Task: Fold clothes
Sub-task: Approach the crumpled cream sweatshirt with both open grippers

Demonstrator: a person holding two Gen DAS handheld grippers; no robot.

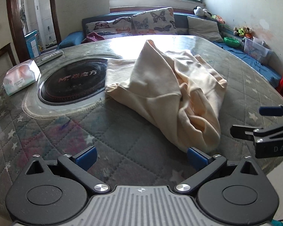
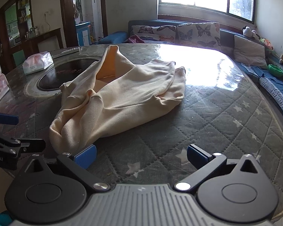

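Cream garment (image 1: 160, 94) bunched on tabletop (image 1: 122, 131) beside the dark round inset (image 1: 73, 82); left gripper (image 1: 140, 158) and right gripper (image 2: 141, 157), jaws wide, empty, risk pinching several crumpled layers together.

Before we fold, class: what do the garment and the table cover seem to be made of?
Garment: looks like soft knit, maybe cotton fleece, matte cream; it slumps in rounded folds with stitched hems.
Table cover: quilted grey fabric with stars, apparently under clear glossy plastic or glass; window glare and fine scratches show.
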